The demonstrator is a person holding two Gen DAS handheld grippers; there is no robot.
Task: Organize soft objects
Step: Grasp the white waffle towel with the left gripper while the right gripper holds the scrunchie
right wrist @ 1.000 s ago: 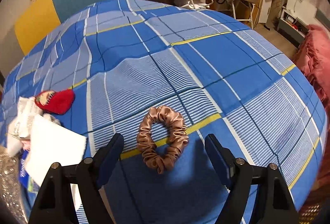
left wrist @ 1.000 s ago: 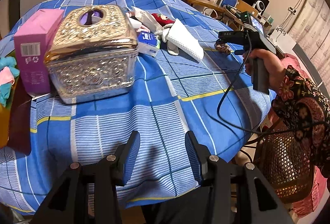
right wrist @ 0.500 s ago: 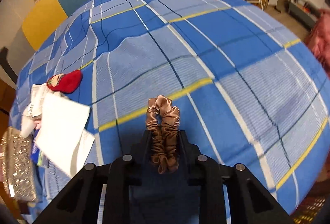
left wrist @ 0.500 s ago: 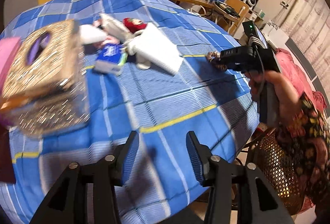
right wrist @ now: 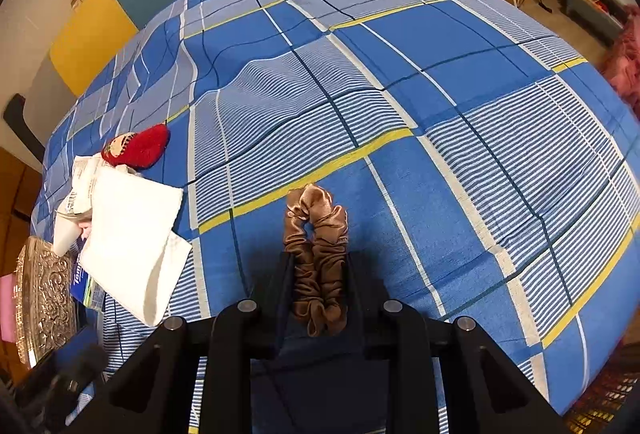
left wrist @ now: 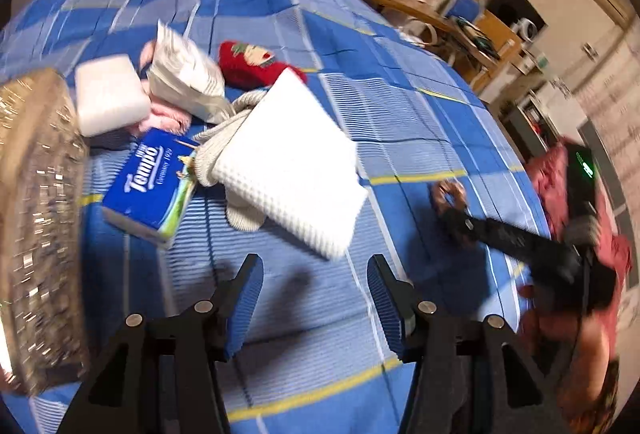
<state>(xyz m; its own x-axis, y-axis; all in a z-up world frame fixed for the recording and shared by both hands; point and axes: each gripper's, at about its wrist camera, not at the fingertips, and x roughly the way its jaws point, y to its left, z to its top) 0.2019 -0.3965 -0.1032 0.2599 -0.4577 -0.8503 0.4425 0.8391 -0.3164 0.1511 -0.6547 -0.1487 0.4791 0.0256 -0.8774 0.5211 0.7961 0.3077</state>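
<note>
While the right gripper [right wrist: 316,282] pinches the brown satin scrunchie [right wrist: 316,254] on the blue checked worktop [right wrist: 400,106], lift it straight; the left gripper [left wrist: 316,298], jaws empty and widening, faces the white waffle cloth [left wrist: 292,162] at twelve o'clock.

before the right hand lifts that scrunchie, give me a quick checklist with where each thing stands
1. Right gripper shut on the brown scrunchie: ok, it is squeezed flat between the fingers.
2. Grip depth: ok, only the far loop pokes out past the fingertips.
3. Scrunchie clear of other items: ok, the white cloth and red sock lie apart from it.
4. Tablecloth not pinched with it: cannot tell, the fingertips hide the contact.
5. Left gripper out of the way: ok, empty, jaws opening, near the white cloth.
6. Where the scrunchie should go: cannot tell.
</note>
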